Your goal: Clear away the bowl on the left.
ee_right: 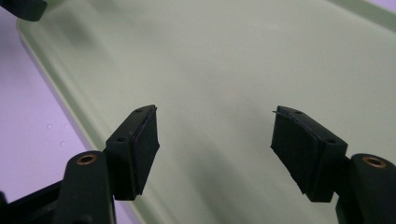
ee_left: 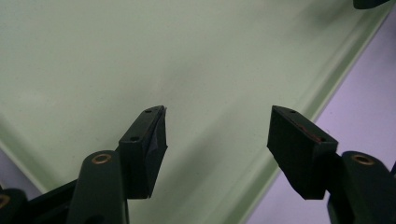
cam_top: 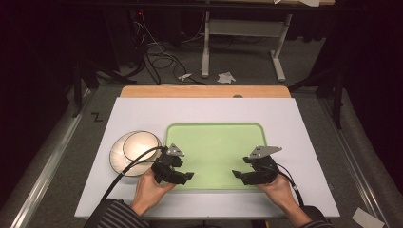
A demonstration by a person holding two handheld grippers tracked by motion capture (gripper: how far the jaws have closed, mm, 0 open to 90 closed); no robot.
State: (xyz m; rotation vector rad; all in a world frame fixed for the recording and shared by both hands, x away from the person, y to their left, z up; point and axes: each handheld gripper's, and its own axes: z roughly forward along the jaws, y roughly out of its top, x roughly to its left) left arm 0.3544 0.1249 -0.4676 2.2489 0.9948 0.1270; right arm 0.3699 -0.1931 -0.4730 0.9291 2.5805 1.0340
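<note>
At the near edge of the white board (cam_top: 142, 111), the left gripper (cam_top: 186, 176) and right gripper (cam_top: 237, 175) hover over the near corners of the green tray (cam_top: 214, 137), each with jaws spread wide and nothing between them, tips pointing inward toward each other. Both hands grip from below, wrists low at the table's front. The tray's bare middle lies open between them; a bowl (cam_top: 135, 152), seemingly empty, sits just left of the tray, beside the left gripper.
</note>
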